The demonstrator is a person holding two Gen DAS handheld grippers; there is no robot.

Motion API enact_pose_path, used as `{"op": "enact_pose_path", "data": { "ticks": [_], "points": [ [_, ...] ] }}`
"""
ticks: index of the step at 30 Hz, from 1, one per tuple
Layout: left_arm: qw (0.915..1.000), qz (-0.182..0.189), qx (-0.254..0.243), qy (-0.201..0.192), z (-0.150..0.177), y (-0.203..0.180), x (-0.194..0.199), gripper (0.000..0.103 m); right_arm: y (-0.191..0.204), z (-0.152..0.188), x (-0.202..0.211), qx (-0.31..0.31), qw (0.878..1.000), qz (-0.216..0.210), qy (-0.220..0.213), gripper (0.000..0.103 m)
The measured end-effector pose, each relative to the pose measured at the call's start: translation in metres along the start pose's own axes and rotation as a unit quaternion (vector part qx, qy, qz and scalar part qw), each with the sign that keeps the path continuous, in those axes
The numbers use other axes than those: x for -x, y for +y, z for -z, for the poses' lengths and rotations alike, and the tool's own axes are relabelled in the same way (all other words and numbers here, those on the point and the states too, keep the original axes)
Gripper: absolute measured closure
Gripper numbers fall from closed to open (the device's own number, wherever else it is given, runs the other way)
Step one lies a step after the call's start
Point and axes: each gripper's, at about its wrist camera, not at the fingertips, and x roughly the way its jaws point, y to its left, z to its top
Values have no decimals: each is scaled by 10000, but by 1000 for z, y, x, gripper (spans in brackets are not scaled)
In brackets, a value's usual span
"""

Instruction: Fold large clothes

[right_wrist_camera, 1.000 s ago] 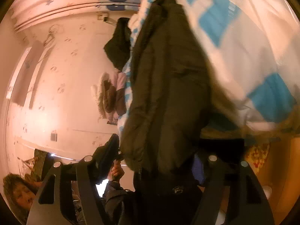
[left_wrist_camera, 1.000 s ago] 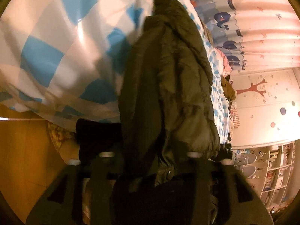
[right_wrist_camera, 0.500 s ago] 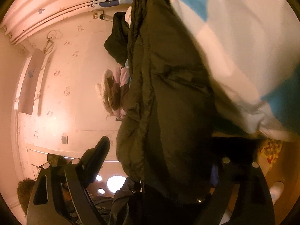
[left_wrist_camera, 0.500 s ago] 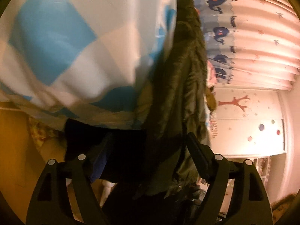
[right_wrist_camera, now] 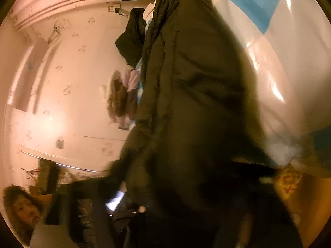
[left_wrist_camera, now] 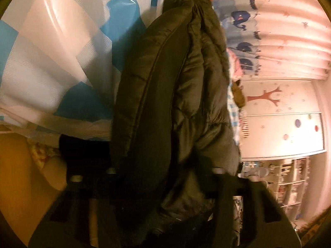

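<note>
A dark olive puffer jacket (left_wrist_camera: 175, 82) lies lengthwise on a bed covered in a blue-and-white checked sheet (left_wrist_camera: 51, 51). Its near end hangs over the bed's edge. My left gripper (left_wrist_camera: 163, 177) has the jacket's bulk filling the gap between its fingers, and its jaws are closing on it. In the right wrist view the same jacket (right_wrist_camera: 196, 82) spreads over my right gripper (right_wrist_camera: 178, 186). This gripper's jaws are also closing, with the cloth between them. The frame is blurred here, and the jacket hides the right-hand finger. The checked sheet (right_wrist_camera: 289, 41) lies to the right.
A whale-print curtain (left_wrist_camera: 269, 20), a wardrobe with a tree decal (left_wrist_camera: 279, 113) and cluttered shelves (left_wrist_camera: 289, 181) stand beyond the bed. More clothes (right_wrist_camera: 122, 95) and a black garment (right_wrist_camera: 132, 39) lie at the bed's far side. A person (right_wrist_camera: 20, 206) is at lower left.
Half a second ago both grippers stood wide around the jacket's end. Their fingers have now drawn in against the cloth, and the left gripper has sunk closer to the jacket.
</note>
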Motion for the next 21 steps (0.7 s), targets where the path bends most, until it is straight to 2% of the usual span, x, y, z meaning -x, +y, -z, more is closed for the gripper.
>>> {"op": "enact_pose_path", "data": {
  "ticks": [2, 5, 12, 15, 16, 17, 21],
  "points": [
    [9998, -170, -110, -52, 0, -10, 2, 84, 2, 2, 2, 88, 9999, 61, -89, 67],
    [9991, -332, -228, -153, 0, -22, 9, 90, 6, 6, 4, 161, 9997, 85, -162, 73],
    [9979, -268, -464, -359, 1, -39, 38, 94, 24, 14, 20, 375, 9985, 9, -409, 81],
    [9962, -252, -734, -403, 7, -57, 52, 94, 37, 21, 32, 510, 9976, -47, -464, 82],
    [9948, -354, -862, -414, 9, -62, 53, 94, 40, 23, 36, 552, 9974, -33, -463, 82],
    [9912, -617, -1090, -428, 12, -70, 54, 94, 42, 25, 41, 579, 9973, 5, -445, 82],
    [9734, -1536, -1647, -420, 21, -86, 42, 94, 28, 27, 46, 378, 9988, 193, -227, 78]
  ]
}}
